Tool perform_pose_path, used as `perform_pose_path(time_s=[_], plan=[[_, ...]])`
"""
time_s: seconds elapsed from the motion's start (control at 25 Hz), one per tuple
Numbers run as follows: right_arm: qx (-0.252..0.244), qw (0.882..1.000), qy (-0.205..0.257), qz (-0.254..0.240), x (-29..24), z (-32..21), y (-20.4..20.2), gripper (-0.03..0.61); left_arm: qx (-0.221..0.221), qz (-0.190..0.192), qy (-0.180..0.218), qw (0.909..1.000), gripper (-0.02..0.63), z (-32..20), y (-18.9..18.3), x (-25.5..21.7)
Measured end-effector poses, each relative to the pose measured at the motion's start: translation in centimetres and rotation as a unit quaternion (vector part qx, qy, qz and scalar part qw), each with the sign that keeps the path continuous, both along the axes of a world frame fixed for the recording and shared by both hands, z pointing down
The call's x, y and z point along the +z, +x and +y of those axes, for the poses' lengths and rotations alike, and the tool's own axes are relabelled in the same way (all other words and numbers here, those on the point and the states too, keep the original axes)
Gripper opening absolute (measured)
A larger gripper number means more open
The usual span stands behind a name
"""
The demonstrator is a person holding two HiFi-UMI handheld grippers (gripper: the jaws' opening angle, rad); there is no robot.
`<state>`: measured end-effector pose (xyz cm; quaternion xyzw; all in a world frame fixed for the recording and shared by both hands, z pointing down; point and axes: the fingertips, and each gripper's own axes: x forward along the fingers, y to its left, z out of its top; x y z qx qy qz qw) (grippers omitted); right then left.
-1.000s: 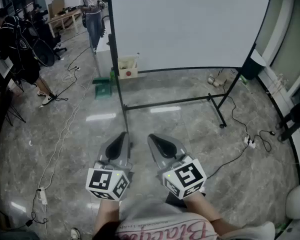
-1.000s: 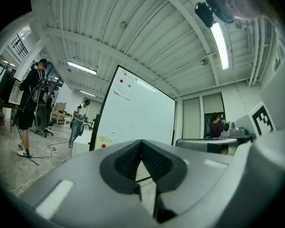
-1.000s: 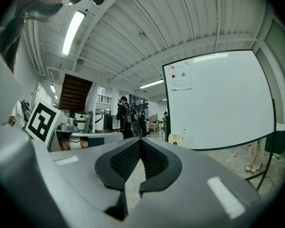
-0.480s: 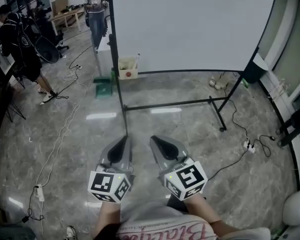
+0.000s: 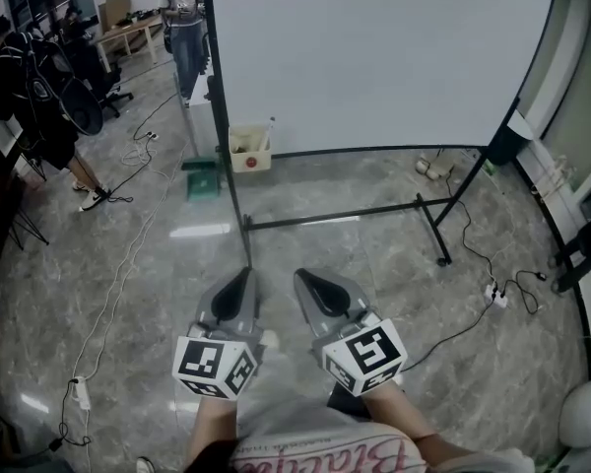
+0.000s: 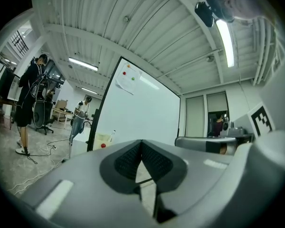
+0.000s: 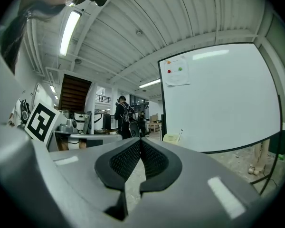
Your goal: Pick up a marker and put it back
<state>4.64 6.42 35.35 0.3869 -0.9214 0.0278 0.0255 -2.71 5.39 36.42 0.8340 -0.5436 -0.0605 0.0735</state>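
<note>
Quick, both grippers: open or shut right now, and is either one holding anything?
Left gripper: shut, pads together, nothing between them.
Right gripper: shut, pads together, nothing held.

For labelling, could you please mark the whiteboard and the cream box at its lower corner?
whiteboard (image 5: 374,57), head view, middle of its white face.
box (image 5: 248,154), head view, its front wall.
</note>
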Motion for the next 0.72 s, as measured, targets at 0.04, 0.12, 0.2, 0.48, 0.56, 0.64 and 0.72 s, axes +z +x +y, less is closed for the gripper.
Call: perform_pose_path(time_s=[0.04,0.12,0.2,0.48,0.56,0.64,0.72], plan=[[0.002,1.0,0.0,-0.001,0.0,-1.0,-0.3,0.002,0.002,-0.001,0.001,1.0,0.0,-1.0,-0.2,0.0],[0.007,1.0,0.001,-0.003,0.0,-3.1,-1.0,0.002,0.006,-0.003,0.002,1.0,-0.001,-3.2,-1.1,-0.1],[0.013,1.0,0.002,-0.004,-0.2,-5.4,-1.8,0.002,0.012,-0.005,0.003,0.9999,0.0,-5.6,-1.9,-0.3],[0.035,0.999,0.004,-0.009,-0.5,-14.4,-2.8,0.002,0.035,-0.007,0.016,0.9992,0.0,-14.7,-2.9,-1.1],[0.041,0.999,0.006,-0.008,-0.5,-16.5,-3.2,0.002,0.038,-0.004,0.016,0.9991,0.0,-16.8,-3.3,-0.9],[0.046,0.999,0.003,-0.003,-0.2,-18.4,-3.7,0.002,0.044,-0.003,0.012,0.999,0.0,-18.7,-3.5,-0.6],[0.051,0.999,-0.002,-0.003,0.1,-20.1,-4.0,0.002,0.05,-0.003,0.009,0.9987,0.0,-20.3,-3.6,-0.4]])
